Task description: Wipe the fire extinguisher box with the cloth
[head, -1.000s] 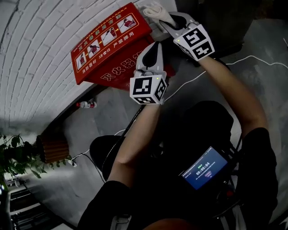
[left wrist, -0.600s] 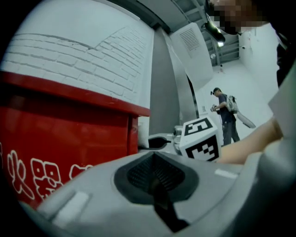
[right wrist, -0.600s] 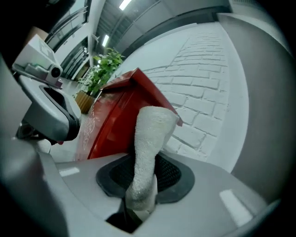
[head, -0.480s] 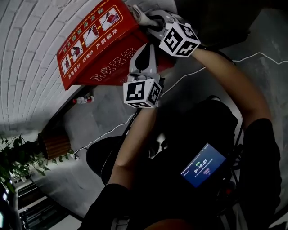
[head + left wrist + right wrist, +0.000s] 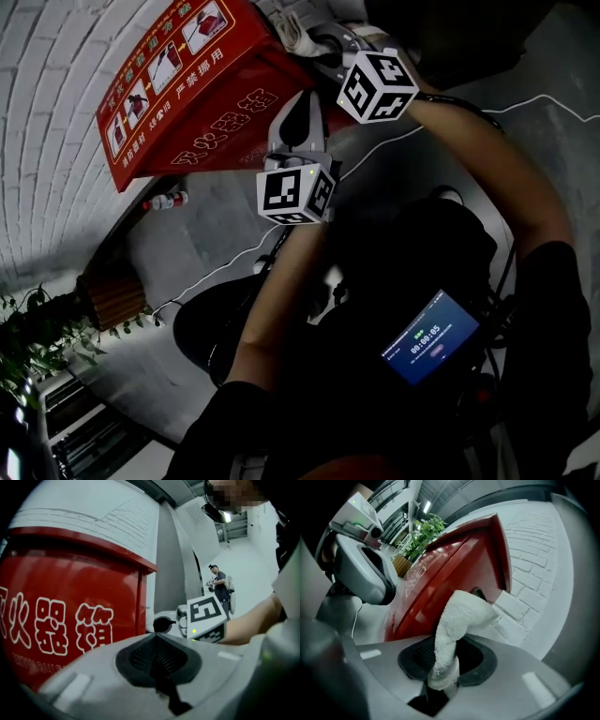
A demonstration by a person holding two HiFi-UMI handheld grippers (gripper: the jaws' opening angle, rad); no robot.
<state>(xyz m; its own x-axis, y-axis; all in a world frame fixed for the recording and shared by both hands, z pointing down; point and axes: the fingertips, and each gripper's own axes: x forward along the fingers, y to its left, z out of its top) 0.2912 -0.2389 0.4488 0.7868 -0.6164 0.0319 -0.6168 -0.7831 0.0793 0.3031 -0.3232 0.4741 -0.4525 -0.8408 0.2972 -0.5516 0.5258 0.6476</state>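
The red fire extinguisher box (image 5: pixel 178 94) stands against the white brick wall, with pictograms on its sloped top and white characters on its front. My right gripper (image 5: pixel 317 42) is shut on a white cloth (image 5: pixel 285 28), which presses against the box's right end. In the right gripper view the cloth (image 5: pixel 457 620) bulges out of the jaws toward the red box (image 5: pixel 450 569). My left gripper (image 5: pixel 302 101) is shut on nothing and hovers just in front of the box's front face (image 5: pixel 70 611). The left gripper view also shows the right gripper's marker cube (image 5: pixel 206 618).
A small bottle (image 5: pixel 164 200) lies on the grey floor by the wall. A wooden planter (image 5: pixel 108 300) with a leafy plant (image 5: pixel 37 342) stands lower left. A white cable (image 5: pixel 469 111) runs over the floor. A person (image 5: pixel 218 585) stands far off.
The head view has swung, so the box now sits farther left and lower. The right gripper has turned and holds the cloth at the box's right end. The left gripper stays by the front face.
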